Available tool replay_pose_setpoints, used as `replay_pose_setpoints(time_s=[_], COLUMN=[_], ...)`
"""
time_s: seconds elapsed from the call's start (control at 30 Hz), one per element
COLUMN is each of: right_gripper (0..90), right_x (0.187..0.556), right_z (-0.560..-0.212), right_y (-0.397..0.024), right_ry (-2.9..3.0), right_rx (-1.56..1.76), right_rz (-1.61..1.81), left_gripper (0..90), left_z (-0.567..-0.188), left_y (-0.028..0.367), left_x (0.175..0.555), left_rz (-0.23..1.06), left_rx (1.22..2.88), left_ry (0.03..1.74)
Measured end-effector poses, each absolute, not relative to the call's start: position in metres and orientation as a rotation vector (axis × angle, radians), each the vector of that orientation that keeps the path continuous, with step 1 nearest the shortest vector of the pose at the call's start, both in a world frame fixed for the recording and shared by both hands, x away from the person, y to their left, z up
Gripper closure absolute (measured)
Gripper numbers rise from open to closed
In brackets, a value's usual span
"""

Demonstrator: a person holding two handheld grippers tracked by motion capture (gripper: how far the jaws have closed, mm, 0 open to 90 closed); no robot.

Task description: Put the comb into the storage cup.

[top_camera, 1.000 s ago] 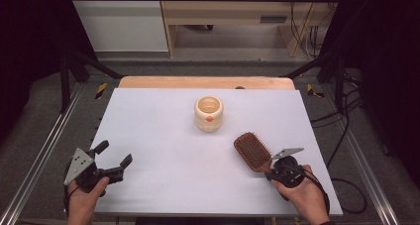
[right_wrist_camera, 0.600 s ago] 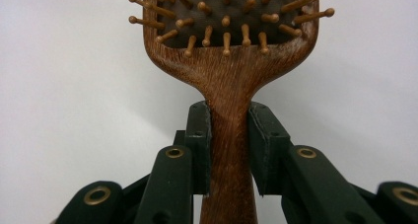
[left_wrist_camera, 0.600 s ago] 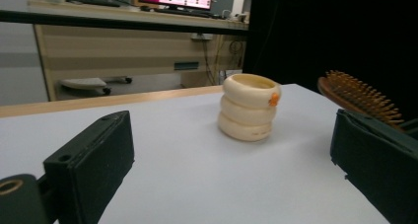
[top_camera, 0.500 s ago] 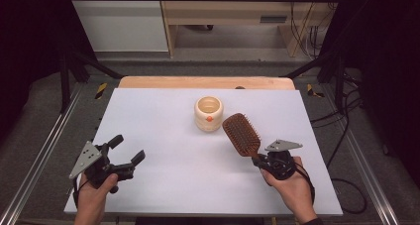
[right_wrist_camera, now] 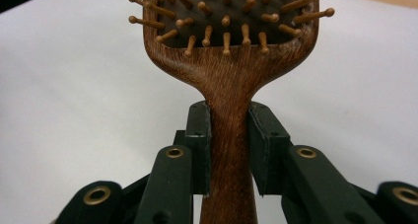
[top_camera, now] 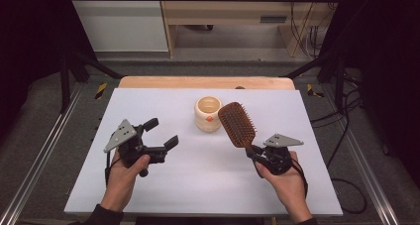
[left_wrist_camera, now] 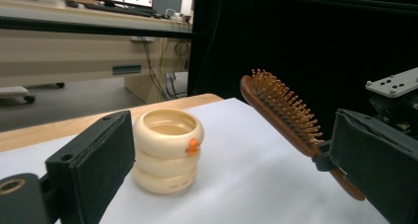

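White sheeting covers the desk in a dim lab, where the right hand-held gripper clamps the handle of a wooden hairbrush, lifted off the surface and tilted toward a cream ringed cup just beside it. The left hand-held gripper hovers with jaws wide apart, holding nothing. Pickup appears done; placing the brush, seemingly into the cup, remains. The brush's handle end is cut off in the right gripper view, and the cup's inside is hard to make out

Plenty of bare table up front; only the cream cup blocks the middle, hairbrush just beside it.
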State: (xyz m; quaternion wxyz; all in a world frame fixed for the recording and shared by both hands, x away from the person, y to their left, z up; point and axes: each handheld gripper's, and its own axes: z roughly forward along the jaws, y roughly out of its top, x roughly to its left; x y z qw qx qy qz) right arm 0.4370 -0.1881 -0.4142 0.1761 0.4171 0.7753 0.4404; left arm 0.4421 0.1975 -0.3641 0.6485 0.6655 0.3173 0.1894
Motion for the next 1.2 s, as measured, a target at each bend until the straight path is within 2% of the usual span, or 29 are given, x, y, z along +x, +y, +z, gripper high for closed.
replay_pose_setpoints(time_s=[0.4, 1.2], right_gripper=[73.0, 73.0], right_x=[0.443, 0.438], right_z=[-0.407, -0.412], right_y=[-0.181, -0.158], right_ry=[2.126, 2.093], right_rx=[1.159, 1.063], right_rz=[1.319, 1.405], left_gripper=[3.5, 3.7], left_z=[-0.351, -0.362], left_y=[0.162, 0.119], left_x=[0.458, 0.469], left_rz=[0.368, 0.279], left_rx=[1.541, 1.590], left_ry=[0.720, 0.737])
